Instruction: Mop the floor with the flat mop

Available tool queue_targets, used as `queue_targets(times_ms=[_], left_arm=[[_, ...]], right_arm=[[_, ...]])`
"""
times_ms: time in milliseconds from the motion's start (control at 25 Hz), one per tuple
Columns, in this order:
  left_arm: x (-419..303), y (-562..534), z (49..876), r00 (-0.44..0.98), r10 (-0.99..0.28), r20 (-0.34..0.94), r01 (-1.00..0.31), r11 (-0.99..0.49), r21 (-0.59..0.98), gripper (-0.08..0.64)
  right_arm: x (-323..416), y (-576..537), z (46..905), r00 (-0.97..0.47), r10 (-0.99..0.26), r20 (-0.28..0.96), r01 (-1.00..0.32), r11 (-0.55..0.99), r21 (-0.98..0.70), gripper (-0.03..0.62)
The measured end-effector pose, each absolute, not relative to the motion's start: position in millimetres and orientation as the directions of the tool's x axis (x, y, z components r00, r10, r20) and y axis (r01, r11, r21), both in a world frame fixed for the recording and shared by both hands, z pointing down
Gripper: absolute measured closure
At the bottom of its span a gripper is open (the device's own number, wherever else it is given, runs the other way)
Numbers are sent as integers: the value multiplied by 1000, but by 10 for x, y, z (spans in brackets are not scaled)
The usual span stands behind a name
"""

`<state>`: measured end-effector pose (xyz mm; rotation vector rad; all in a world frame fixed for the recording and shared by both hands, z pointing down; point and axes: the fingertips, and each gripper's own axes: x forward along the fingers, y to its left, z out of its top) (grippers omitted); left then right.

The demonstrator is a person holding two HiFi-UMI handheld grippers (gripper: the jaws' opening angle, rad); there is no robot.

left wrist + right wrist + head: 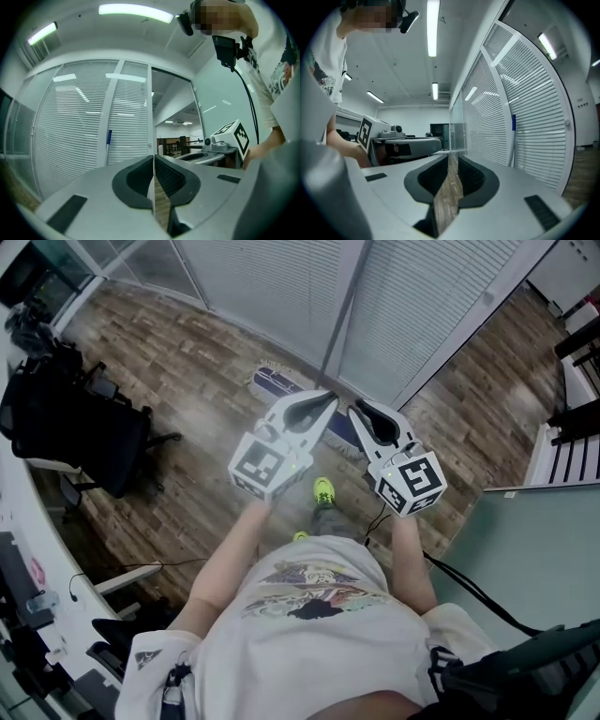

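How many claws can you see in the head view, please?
2. The left claw is at centre left, the right claw beside it at centre right, both shut and empty. None seems hidden.

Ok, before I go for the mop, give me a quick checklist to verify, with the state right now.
1. Flat mop located, lying on the floor ahead: ok.
2. Mop handle located: cannot tell.
3. Left gripper open for a grasp: not ok, shut and empty.
4. Right gripper open for a grasp: not ok, shut and empty.
5. Office chair clear of the mop: ok, it stands off to the left.
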<state>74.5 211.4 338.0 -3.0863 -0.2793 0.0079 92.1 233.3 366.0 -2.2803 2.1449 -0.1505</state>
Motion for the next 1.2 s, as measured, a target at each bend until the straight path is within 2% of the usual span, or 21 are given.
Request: queue_targets(times_ms=[320,600,920,1200], left_arm=[[1674,1648,3397,989,148,1,148,-988,-36,549],[2332,1285,3408,994,108,9,108,-994,-33,549],[2669,968,3503,997,70,18,71,-996,-59,549],[2952,762,3424,996,89,6,89,-994,-59,549]], right_arm=[[1871,1869,3747,47,-994,97,-998,-51,-38,540],[2485,1480,3782,4,-993,117,-1000,-8,-29,512],[2842,1165,3835,-16,-993,116,-1000,14,-15,505],[3073,957,3773,9,-992,125,-1000,-6,26,505]])
